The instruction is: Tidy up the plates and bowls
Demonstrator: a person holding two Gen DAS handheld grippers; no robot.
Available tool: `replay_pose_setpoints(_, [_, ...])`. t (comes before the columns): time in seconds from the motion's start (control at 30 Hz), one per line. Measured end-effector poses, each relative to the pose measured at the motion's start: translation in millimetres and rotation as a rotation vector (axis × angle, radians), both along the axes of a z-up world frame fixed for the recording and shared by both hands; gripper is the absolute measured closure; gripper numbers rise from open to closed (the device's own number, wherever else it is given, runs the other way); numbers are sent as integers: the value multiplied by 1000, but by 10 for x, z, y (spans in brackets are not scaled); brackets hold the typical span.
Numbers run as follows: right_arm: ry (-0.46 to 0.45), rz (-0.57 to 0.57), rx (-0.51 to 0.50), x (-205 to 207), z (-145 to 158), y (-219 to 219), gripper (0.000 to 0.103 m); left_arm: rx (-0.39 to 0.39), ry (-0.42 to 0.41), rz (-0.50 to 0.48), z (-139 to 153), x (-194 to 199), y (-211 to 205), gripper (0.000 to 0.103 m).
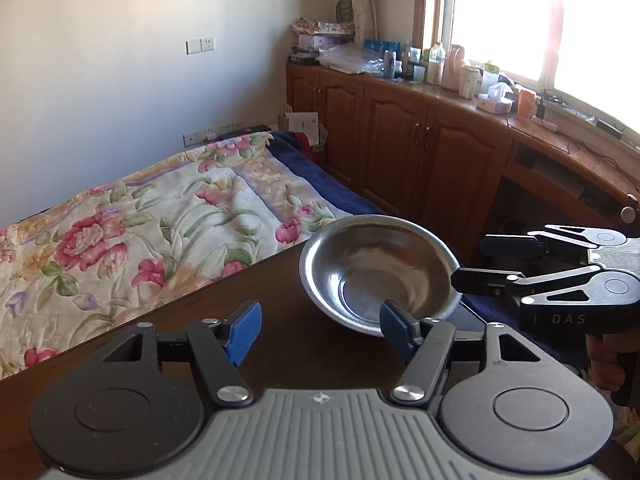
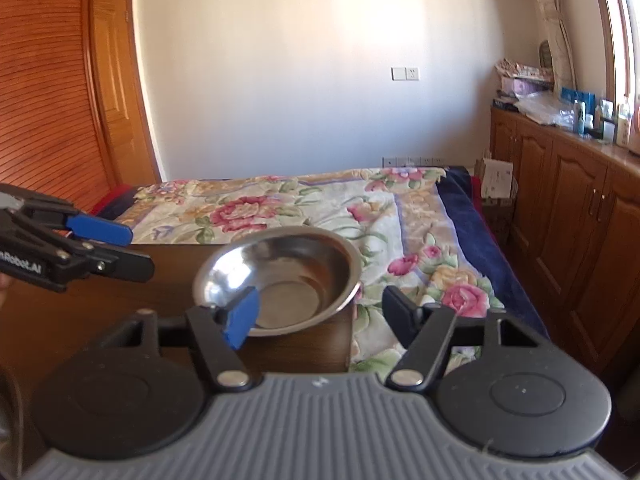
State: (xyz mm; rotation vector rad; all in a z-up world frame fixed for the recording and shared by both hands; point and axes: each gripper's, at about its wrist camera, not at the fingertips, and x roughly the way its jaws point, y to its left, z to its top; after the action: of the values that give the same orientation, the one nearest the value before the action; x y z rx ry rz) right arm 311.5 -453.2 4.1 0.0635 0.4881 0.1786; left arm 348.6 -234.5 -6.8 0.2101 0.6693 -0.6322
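Both jaws spread, holding nothing: left gripper [image 1: 320, 330] lower centre, steel bowl [image 1: 380, 276] at table [image 1: 280, 340] corner, right of centre; right gripper [image 1: 486, 262] far right. Best pinch rim squarely, lift level.

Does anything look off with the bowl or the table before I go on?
Yes: the shiny round steel bowl sits at the corner of the dark wooden table, its rim past the edge over the floral bedspread. It is upright and empty.
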Motion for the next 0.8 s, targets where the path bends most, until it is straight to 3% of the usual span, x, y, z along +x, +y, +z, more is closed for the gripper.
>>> replay_pose_setpoints(0.23, [37,23,61,112,-56,-62,53,-3,42,7,-121,224,-123,44])
replay_pose_setpoints(0.43, [57,27,86,186,-97,-96,58,15,69,14,-205,341,-222,51])
replay_pose_setpoints(0.63, [72,39,101,238,-136,-93,70,17,110,20,-285,397,-286,68])
replay_pose_setpoints(0.7, [74,42,115,252,-131,-95,72,24,115,19,-295,404,-306,78])
replay_pose_setpoints(0.8, [80,46,127,261,-121,-84,75,33,116,18,-295,389,-314,79])
